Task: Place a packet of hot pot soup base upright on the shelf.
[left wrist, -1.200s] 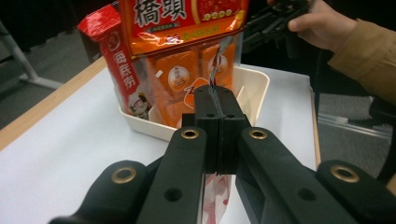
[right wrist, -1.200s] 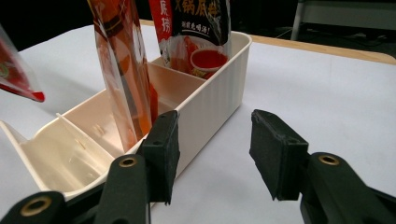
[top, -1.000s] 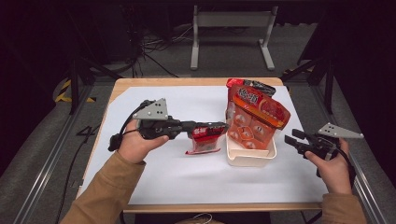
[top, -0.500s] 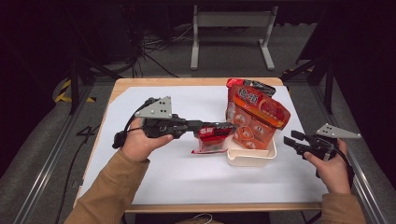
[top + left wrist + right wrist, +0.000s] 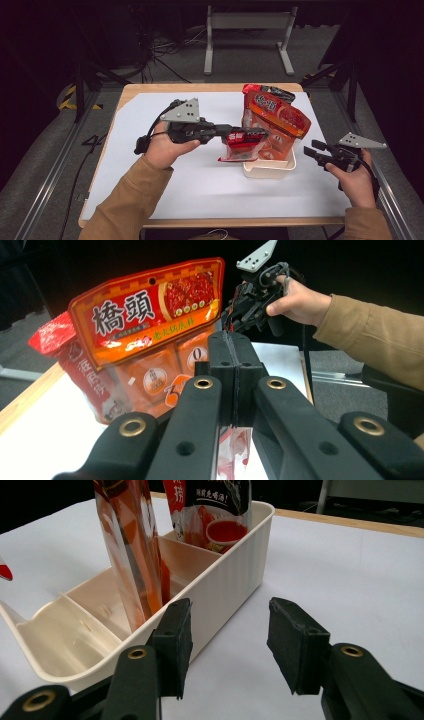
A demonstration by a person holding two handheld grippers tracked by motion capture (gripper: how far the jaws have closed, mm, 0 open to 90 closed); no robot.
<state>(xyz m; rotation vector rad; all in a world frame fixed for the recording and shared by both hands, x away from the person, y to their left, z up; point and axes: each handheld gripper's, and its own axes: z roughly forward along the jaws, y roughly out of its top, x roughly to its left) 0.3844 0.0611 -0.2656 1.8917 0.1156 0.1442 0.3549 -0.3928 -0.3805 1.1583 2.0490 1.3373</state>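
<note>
From above, my left gripper [image 5: 247, 136] pinches a small red packet [image 5: 240, 147] just short of the tray [image 5: 270, 170], and the bags [image 5: 274, 120] standing there could tip if I brush them. Along its closed jaws, the packet [image 5: 234, 447] is mostly hidden beneath them. My right gripper [image 5: 227, 642] gapes empty beside the tray [image 5: 235, 575], whose near compartment looks free.

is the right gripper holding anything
No, the right gripper has its jaws spread apart with nothing between them, beside the cream bin.
</note>
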